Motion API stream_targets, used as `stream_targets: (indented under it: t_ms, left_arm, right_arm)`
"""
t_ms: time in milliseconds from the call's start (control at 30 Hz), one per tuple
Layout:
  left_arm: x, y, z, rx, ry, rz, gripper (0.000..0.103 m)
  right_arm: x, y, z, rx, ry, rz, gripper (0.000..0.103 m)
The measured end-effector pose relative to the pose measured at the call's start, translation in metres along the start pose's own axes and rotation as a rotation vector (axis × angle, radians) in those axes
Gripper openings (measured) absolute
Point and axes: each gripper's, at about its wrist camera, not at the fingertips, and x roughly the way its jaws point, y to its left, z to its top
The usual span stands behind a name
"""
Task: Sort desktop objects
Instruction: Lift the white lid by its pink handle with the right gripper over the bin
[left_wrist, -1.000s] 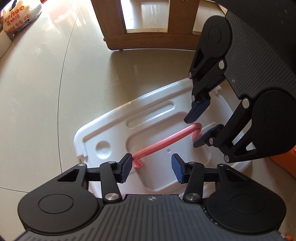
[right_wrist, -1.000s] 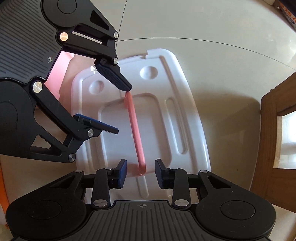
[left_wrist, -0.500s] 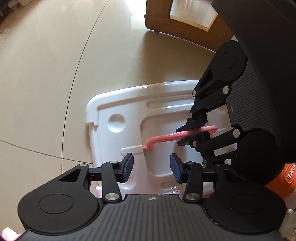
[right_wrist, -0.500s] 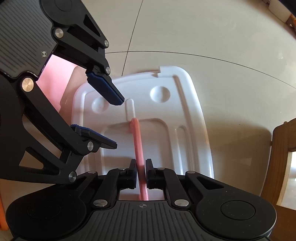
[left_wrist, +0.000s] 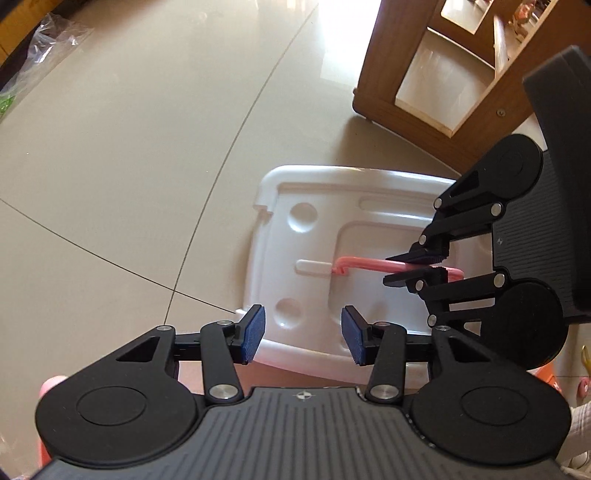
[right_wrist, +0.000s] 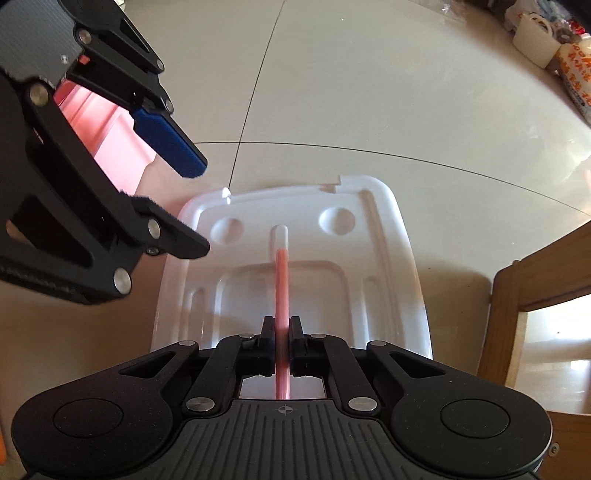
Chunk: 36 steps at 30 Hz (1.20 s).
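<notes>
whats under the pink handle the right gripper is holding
The white lid lies below the pink handle, which the right gripper clamps. Its central recess shows on both sides. The strip directly beneath the handle and gripper is covered.

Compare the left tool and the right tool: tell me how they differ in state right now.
The left tool is open with nothing between its blue pads; the right tool is shut on the thin pink plastic handle. The left tool hovers at the near edge of the white moulded plastic lid, while the right tool reaches over the lid's recessed middle, gripping the handle. Both are black two-finger tools, both over the same lid.
</notes>
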Motion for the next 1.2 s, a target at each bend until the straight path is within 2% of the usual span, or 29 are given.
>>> stream_targets:
  t_ms: [167,233,433,567,633,733,933,1200]
  left_arm:
    - [-0.038,0.007,-0.014,-0.039,-0.033,0.031,0.051]
    - [-0.058,0.011,-0.011,-0.065,-0.041,0.052,0.053]
    - [-0.099,0.010,-0.026,-0.108,-0.056,0.105,0.054]
    - [-0.118,0.012,-0.042,-0.126,-0.063,0.128,0.055]
    - [-0.128,0.013,-0.049,-0.135,-0.066,0.140,0.059]
    - [-0.142,0.015,-0.061,-0.149,-0.072,0.158,0.060]
    - [-0.164,0.019,-0.080,-0.179,-0.090,0.182,0.060]
    - [-0.186,0.023,-0.105,-0.204,-0.098,0.187,0.060]
  right_arm:
    - [-0.033,0.014,-0.005,-0.031,-0.050,-0.039,0.005]
    - [-0.045,0.018,-0.006,-0.044,-0.064,-0.067,0.005]
    - [-0.080,0.034,-0.007,-0.063,-0.079,-0.103,0.005]
    - [-0.089,0.030,-0.010,-0.094,-0.098,-0.093,0.005]
    - [-0.096,0.033,-0.009,-0.123,-0.107,-0.100,0.005]
    - [-0.112,0.038,-0.006,-0.142,-0.135,-0.100,0.005]
    - [-0.142,0.038,-0.001,-0.134,-0.195,-0.098,0.005]
    - [-0.182,0.048,0.017,-0.129,-0.279,-0.055,0.005]
